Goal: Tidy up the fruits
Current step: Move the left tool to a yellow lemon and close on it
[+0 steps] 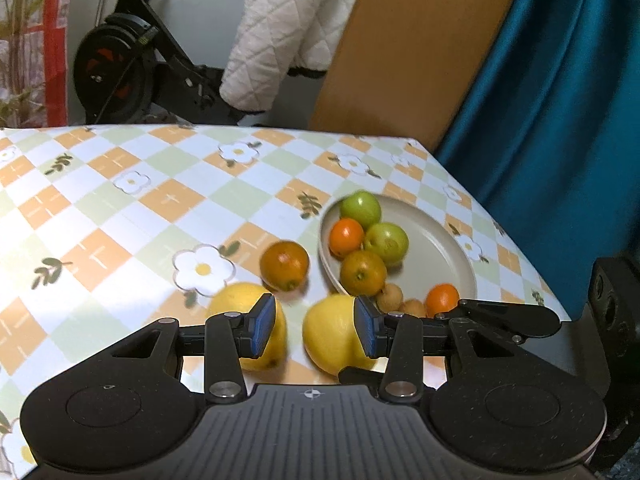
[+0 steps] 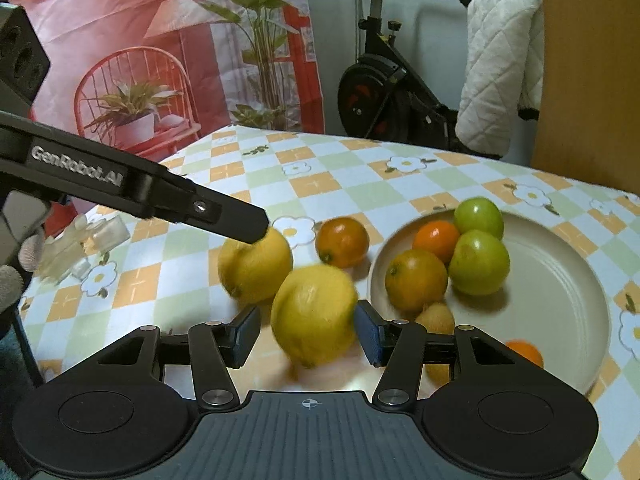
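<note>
A beige plate (image 1: 440, 252) (image 2: 560, 280) holds two green apples (image 2: 478, 262), oranges (image 2: 416, 278) and small brown fruits (image 2: 436, 318). Two yellow lemons lie on the cloth left of it, with a dark orange (image 1: 285, 265) (image 2: 342, 241) behind them. My left gripper (image 1: 315, 326) is open above the gap between the lemons (image 1: 248, 328) (image 1: 332, 334). My right gripper (image 2: 306, 336) is open with the nearer lemon (image 2: 314, 316) between its jaws, blurred, apart from the left pad. The farther lemon (image 2: 254, 266) sits under the left gripper's finger (image 2: 224, 220).
The table has a checked flower-pattern cloth (image 1: 120, 208). A clear plastic item (image 2: 80, 244) lies at the table's left edge. An exercise bike (image 2: 384, 92), a white quilted jacket (image 1: 288, 28), a wooden board (image 1: 408, 52) and a teal curtain (image 1: 560, 120) stand behind.
</note>
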Tool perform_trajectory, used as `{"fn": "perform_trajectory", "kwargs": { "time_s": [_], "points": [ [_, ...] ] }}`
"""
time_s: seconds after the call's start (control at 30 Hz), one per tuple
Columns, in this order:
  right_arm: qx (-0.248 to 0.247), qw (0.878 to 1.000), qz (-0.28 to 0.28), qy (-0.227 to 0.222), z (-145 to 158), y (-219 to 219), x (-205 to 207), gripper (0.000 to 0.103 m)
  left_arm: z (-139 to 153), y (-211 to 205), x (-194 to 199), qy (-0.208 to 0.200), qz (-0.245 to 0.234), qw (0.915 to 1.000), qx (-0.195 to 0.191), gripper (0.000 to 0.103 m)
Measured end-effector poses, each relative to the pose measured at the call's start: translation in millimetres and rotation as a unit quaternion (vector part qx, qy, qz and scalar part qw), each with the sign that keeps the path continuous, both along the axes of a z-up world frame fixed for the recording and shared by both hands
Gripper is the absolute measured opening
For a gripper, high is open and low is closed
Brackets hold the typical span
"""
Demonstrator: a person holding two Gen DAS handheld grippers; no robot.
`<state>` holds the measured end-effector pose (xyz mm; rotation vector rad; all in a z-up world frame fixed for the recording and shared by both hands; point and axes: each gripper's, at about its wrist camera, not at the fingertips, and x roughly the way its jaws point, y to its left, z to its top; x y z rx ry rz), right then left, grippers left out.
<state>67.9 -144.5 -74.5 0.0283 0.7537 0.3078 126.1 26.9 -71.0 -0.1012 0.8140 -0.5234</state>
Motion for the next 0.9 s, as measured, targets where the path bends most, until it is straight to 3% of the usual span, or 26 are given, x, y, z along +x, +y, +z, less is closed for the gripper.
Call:
{"fn": "perform_trajectory", "kwargs": {
  "time_s": [0.63,0.9],
  "points": [
    [0.006,1.0,-0.01,0.016,-11.2,-3.6,4.7,0.047,-22.1,-26.9,15.4,0.03,-0.011,0.9994,0.01,0.046],
    [0.008,1.0,-0.015,0.018,-13.4,-5.0,7.4,0.047,-26.0,-27.2,17.1,0.033,-0.002,0.9995,0.003,0.051]
  ]
}}
